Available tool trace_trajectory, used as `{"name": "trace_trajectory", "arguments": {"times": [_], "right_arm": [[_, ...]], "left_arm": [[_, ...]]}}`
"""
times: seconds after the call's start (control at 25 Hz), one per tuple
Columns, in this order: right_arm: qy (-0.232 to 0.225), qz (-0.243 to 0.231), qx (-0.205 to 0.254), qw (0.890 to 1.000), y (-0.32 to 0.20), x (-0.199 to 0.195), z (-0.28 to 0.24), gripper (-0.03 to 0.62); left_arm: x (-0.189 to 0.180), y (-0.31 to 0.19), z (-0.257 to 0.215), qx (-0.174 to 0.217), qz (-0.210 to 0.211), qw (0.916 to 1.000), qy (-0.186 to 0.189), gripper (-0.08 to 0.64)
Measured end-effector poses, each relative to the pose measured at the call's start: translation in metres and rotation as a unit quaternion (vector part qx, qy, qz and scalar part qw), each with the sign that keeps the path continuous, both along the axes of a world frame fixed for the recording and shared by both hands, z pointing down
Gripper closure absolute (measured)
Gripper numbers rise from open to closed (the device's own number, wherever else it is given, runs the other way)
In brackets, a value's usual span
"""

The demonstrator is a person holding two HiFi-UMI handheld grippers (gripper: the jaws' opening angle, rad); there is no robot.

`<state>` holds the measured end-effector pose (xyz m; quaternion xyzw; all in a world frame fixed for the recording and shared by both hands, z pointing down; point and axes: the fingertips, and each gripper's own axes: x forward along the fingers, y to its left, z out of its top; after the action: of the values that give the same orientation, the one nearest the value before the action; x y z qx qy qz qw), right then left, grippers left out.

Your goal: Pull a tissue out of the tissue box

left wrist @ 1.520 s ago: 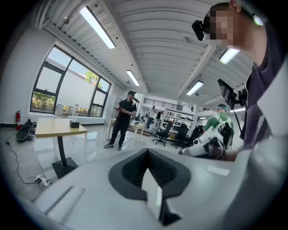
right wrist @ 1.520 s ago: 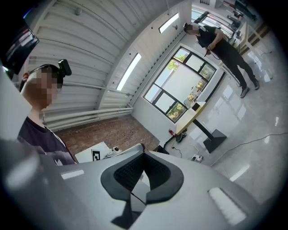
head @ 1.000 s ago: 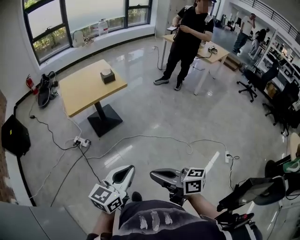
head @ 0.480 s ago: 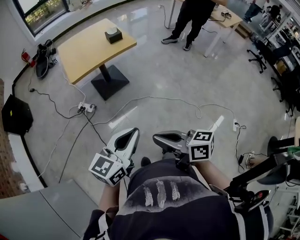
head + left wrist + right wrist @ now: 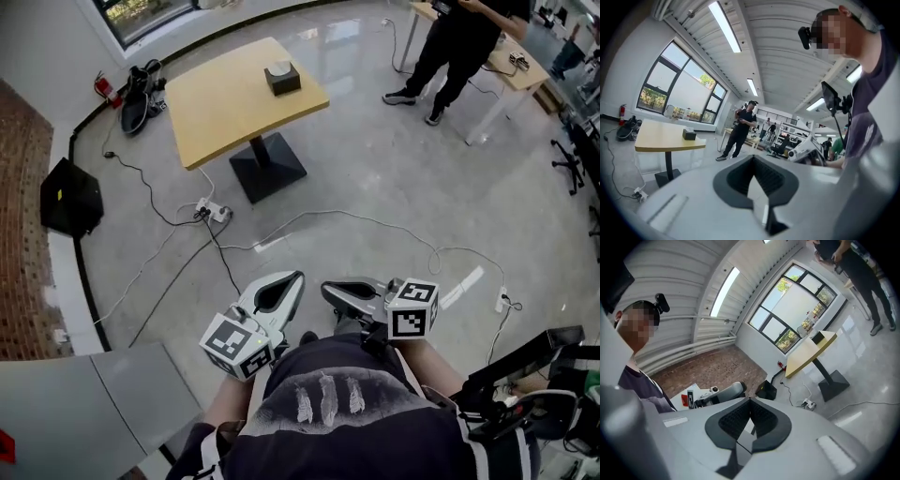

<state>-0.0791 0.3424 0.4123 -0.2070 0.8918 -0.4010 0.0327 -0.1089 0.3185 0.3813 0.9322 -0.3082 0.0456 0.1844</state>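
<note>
The dark tissue box (image 5: 281,77), with a white tissue showing on top, stands on the yellow pedestal table (image 5: 225,112) far across the floor. It also appears small in the left gripper view (image 5: 689,135) and in the right gripper view (image 5: 817,337). My left gripper (image 5: 292,279) and right gripper (image 5: 330,289) are held close to my body, side by side, pointing toward the table. Both have their jaws together with nothing between them. Neither is anywhere near the box.
A power strip (image 5: 214,211) and long cables (image 5: 375,225) lie on the floor between me and the table. A person in black (image 5: 464,42) stands by a second table at upper right. A black bag (image 5: 70,195) sits by the brick wall, left.
The table and tissue box have shifted rightward and nearer the middle of the head view. Both grippers travelled forward with me, still shut and side by side.
</note>
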Motion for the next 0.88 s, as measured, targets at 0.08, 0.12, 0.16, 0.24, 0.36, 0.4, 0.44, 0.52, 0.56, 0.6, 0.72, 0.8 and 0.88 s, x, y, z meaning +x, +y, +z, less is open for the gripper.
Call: {"name": "trace_trajectory", "arguments": {"times": [0.08, 0.12, 0.16, 0.24, 0.36, 0.4, 0.44, 0.52, 0.56, 0.6, 0.72, 0.8, 0.88], "right_arm": [[-0.023, -0.006, -0.002, 1.000, -0.026, 0.010, -0.002, 0.598], [-0.029, -0.008, -0.004, 1.000, -0.036, 0.016, -0.002, 0.598], [-0.035, -0.011, -0.006, 0.999, -0.045, 0.022, -0.002, 0.598], [-0.045, -0.022, -0.009, 0.999, -0.059, 0.034, -0.003, 0.598], [-0.056, -0.041, -0.008, 0.998, -0.084, 0.052, -0.003, 0.598], [-0.052, -0.046, -0.003, 0.998, -0.092, 0.057, -0.003, 0.598], [-0.047, -0.049, 0.003, 0.998, -0.099, 0.063, -0.003, 0.598], [-0.043, -0.054, 0.012, 0.998, -0.113, 0.073, -0.003, 0.598], [-0.046, -0.053, 0.014, 0.997, -0.121, 0.078, -0.004, 0.598], [-0.050, -0.050, 0.014, 0.997, -0.129, 0.084, -0.005, 0.598], [-0.061, -0.041, 0.015, 0.997, -0.149, 0.096, -0.009, 0.598], [-0.062, -0.039, 0.014, 0.997, -0.160, 0.100, -0.010, 0.598], [-0.061, -0.039, 0.012, 0.997, -0.170, 0.100, -0.010, 0.598]], "left_arm": [[0.010, -0.020, -0.001, -0.001, -0.005, 0.9999, -0.012, 0.558], [0.016, -0.030, 0.000, -0.002, -0.007, 0.9998, -0.020, 0.558], [0.023, -0.040, -0.001, -0.003, -0.010, 0.9996, -0.027, 0.558], [0.038, -0.058, -0.005, -0.003, -0.018, 0.9993, -0.032, 0.558], [0.057, -0.085, -0.011, 0.001, -0.037, 0.9987, -0.037, 0.558], [0.062, -0.092, -0.012, 0.002, -0.042, 0.9983, -0.040, 0.558], [0.067, -0.099, -0.012, 0.002, -0.046, 0.9980, -0.044, 0.558], [0.075, -0.110, -0.012, 0.001, -0.053, 0.9973, -0.052, 0.558], [0.078, -0.115, -0.012, 0.001, -0.055, 0.9970, -0.055, 0.558], [0.082, -0.120, -0.012, 0.001, -0.056, 0.9967, -0.058, 0.558], [0.088, -0.135, -0.013, 0.004, -0.059, 0.9961, -0.065, 0.558], [0.090, -0.146, -0.016, 0.009, -0.063, 0.9960, -0.063, 0.558], [0.089, -0.156, -0.019, 0.013, -0.067, 0.9959, -0.059, 0.558]]}}
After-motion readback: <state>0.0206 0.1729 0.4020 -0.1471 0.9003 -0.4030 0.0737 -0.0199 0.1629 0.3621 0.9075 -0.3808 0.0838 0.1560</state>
